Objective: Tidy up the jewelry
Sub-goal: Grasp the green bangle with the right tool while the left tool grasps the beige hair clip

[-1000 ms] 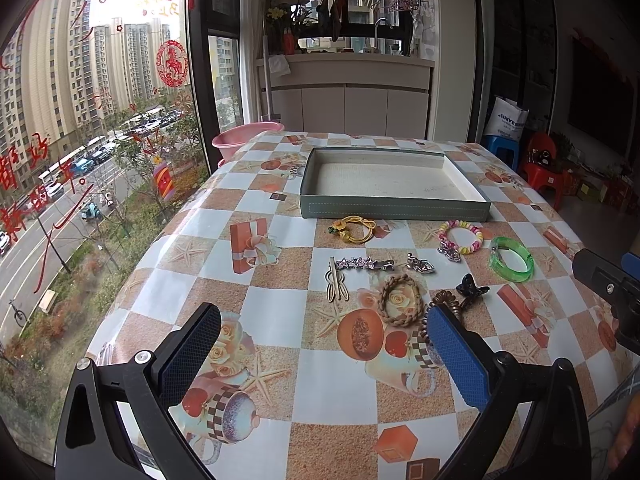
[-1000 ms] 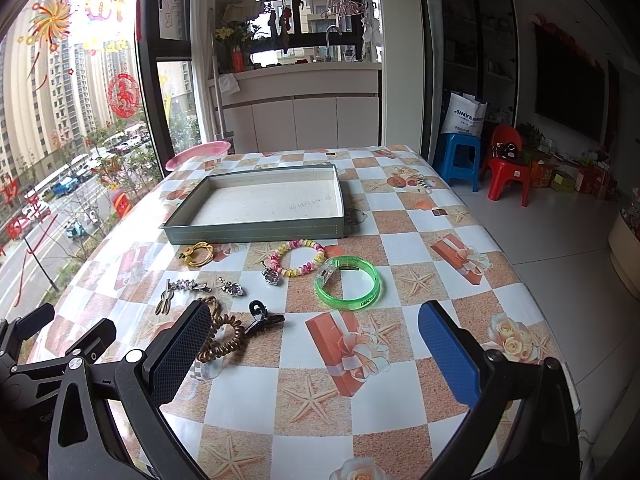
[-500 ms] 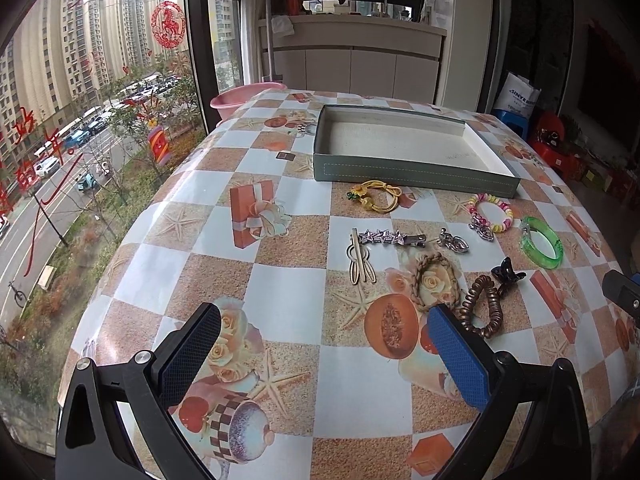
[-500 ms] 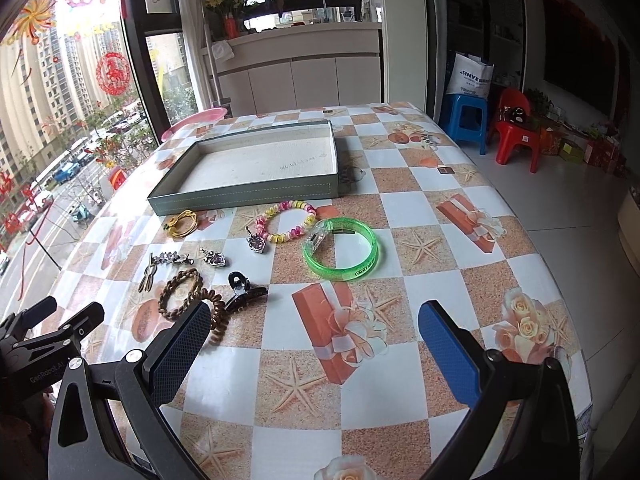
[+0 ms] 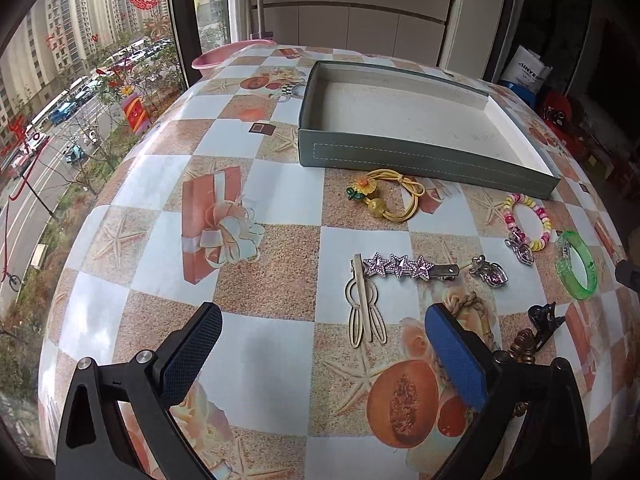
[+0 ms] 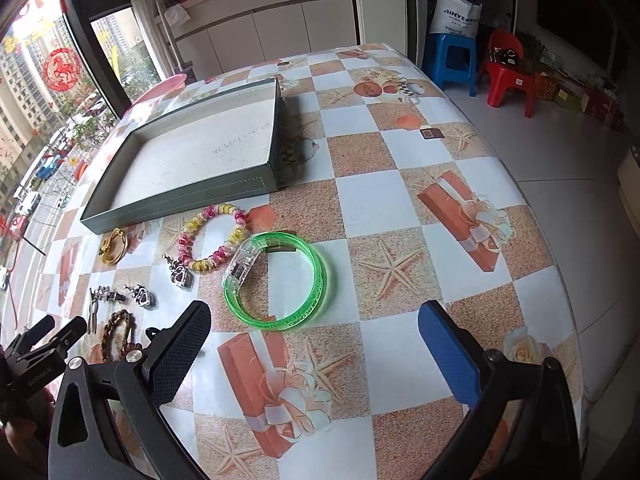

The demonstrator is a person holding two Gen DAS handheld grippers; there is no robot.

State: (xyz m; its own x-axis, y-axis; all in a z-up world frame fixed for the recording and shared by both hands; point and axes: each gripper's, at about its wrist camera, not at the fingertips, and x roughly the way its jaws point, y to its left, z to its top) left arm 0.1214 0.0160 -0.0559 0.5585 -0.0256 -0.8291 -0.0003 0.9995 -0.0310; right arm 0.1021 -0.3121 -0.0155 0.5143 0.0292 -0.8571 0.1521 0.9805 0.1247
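A shallow grey-green tray (image 5: 424, 160) (image 6: 180, 194) sits empty on the checked tablecloth. In front of it lie a yellow hair tie (image 5: 384, 196) (image 6: 113, 246), a beaded bracelet (image 5: 528, 220) (image 6: 212, 238), a green bangle (image 5: 578, 266) (image 6: 280, 280), a star hair clip (image 5: 400, 266), a metal hairpin (image 5: 364, 312), a small heart charm (image 5: 490, 272) (image 6: 142, 296), a braided brown ring (image 6: 118, 334) and a black claw clip (image 5: 546, 318). My left gripper (image 5: 324, 348) hovers open just before the hairpin. My right gripper (image 6: 316, 344) is open, the bangle just ahead.
A pink basin (image 5: 232, 54) rests at the table's far left corner by the window. Blue stool (image 6: 452, 60) and red chair (image 6: 508, 76) stand on the floor to the right. The other gripper (image 6: 36, 352) shows at the right wrist view's left edge.
Both grippers have moved forward and lower toward the jewelry, which now looks larger. Both stay open with nothing held. The objects have not moved.
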